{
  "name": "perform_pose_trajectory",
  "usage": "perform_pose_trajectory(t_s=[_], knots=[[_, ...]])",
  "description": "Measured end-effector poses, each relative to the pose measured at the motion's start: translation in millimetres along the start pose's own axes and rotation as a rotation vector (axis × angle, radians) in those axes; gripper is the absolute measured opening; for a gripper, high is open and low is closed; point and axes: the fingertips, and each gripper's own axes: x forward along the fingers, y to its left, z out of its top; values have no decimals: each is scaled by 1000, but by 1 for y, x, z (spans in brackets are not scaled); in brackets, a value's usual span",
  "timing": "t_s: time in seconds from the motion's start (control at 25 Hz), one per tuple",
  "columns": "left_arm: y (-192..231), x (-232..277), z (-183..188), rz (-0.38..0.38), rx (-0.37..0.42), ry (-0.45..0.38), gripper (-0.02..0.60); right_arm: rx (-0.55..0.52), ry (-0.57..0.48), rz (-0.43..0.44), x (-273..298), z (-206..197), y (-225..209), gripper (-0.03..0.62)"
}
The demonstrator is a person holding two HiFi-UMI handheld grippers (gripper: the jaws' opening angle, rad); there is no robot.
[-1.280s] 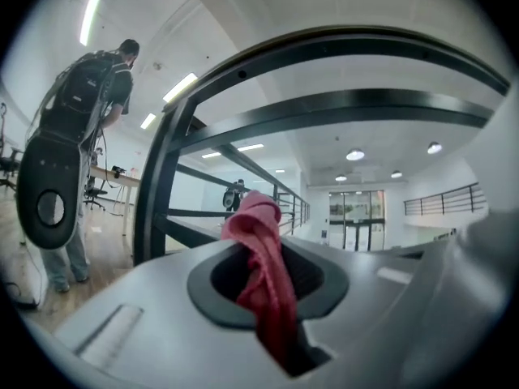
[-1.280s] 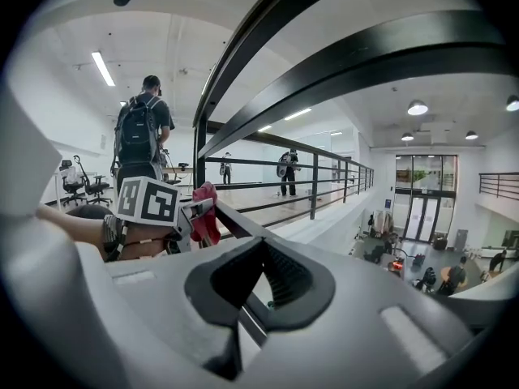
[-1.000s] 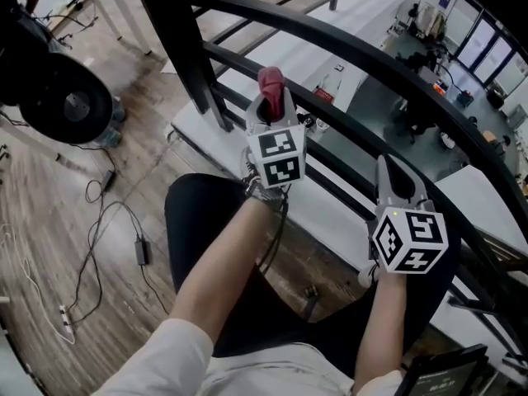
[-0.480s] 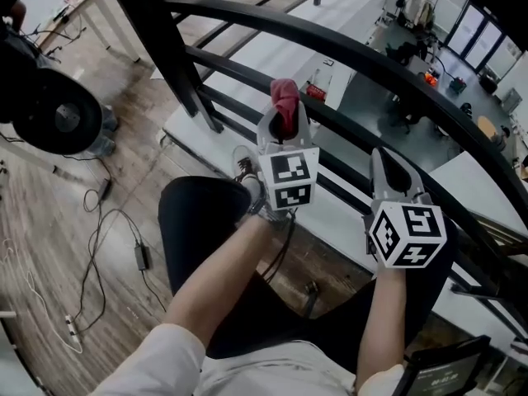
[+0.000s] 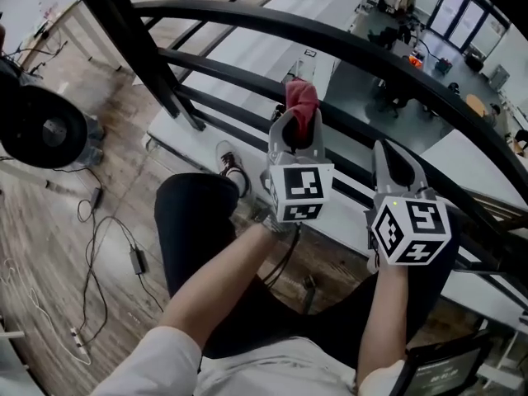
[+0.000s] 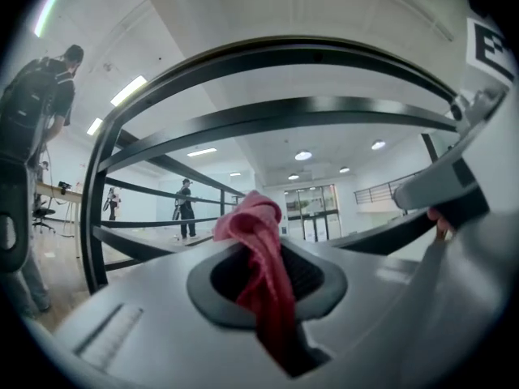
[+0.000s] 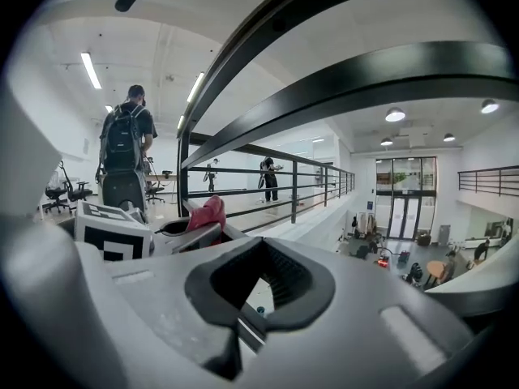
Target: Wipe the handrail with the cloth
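two grippers show in the head view. the left gripper (image 5: 299,129) holds a red cloth (image 5: 302,99) up near the black handrail (image 5: 346,44). i cannot tell if they touch. the right gripper (image 5: 391,165) is just beside it.

in the left gripper view, the jaws squeeze the cloth (image 6: 261,258). it looks soft, light and floppy, so grab it by the bunched middle.

in the right gripper view, the jaws are pressed together with nothing inside.

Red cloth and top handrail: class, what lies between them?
Only open air. In the head view the red cloth, clamped in the left hand-held gripper, overlaps a lower rail; the floor below shows through the gap beneath the top handrail.
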Motion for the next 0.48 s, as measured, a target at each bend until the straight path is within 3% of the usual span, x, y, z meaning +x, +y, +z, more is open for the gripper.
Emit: perform_pose_trajectory(t_s=[0.2, 0.48], knots=[[-60, 0, 8, -155, 75, -6, 63, 14, -1, -46, -20, -3, -25, 2], [-90, 13, 29, -267, 9, 28, 63, 49, -9, -119, -44, -5, -69, 2]])
